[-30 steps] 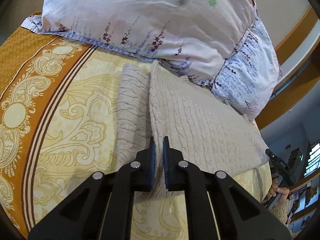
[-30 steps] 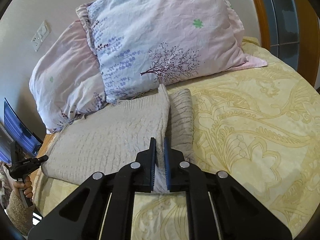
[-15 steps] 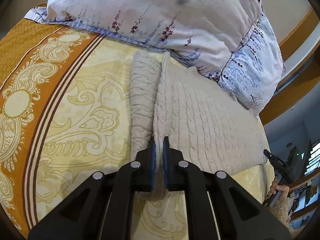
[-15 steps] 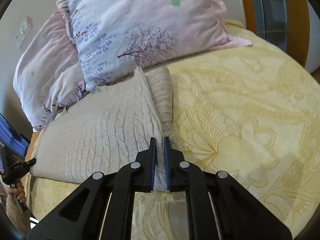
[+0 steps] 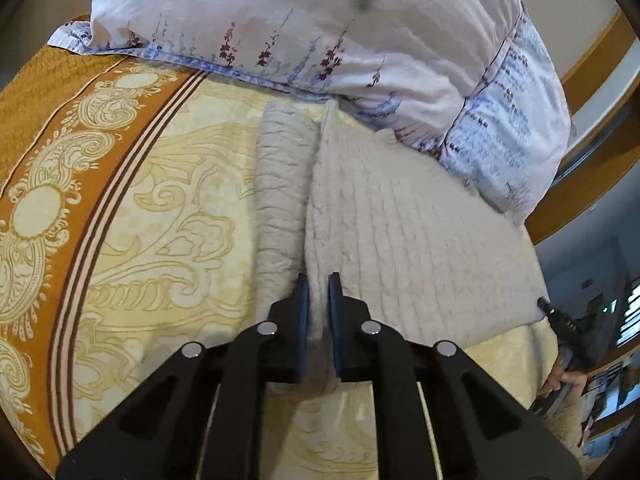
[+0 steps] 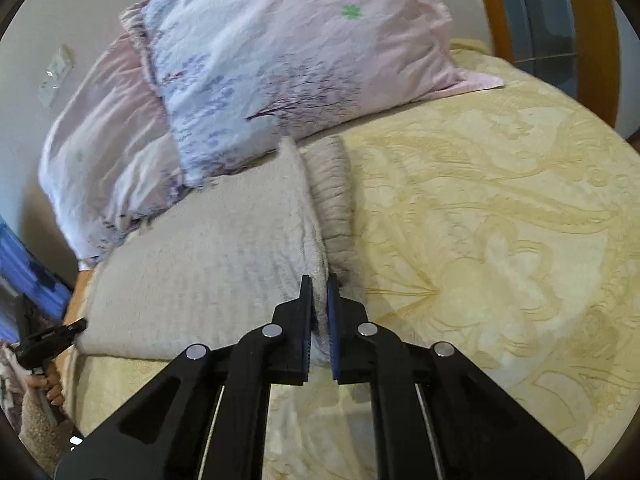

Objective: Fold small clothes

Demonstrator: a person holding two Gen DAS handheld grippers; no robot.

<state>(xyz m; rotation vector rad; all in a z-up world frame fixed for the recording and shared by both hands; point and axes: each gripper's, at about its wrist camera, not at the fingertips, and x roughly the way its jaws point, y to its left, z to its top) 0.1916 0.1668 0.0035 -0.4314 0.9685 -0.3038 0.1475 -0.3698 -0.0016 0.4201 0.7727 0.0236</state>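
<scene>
Altogether one beige cable-knit garment [image 5: 400, 240] lies on the yellow patterned bedspread with an orange border [image 5: 132, 240], with two pink-and-lilac floral pillows [image 5: 320, 32] at its far end and two black two-finger grippers at its near end. Each tool pinches a near corner of the garment: the left gripper [image 5: 319, 300] has its blue-padded fingers almost closed on a fold of knit, and the right gripper [image 6: 319, 300] is likewise nearly closed on the fabric. From each pinch a raised fold edge runs away across the garment toward the pillows, and a narrower strip of knit [image 5: 282, 200] lies flat outside that ridge. The garment's far edge touches the pillows. On the garment's left, open bedspread reaches the orange border; on its right, bare yellow bedspread [image 6: 500, 240] stretches toward a wooden frame [image 6: 486, 12].
</scene>
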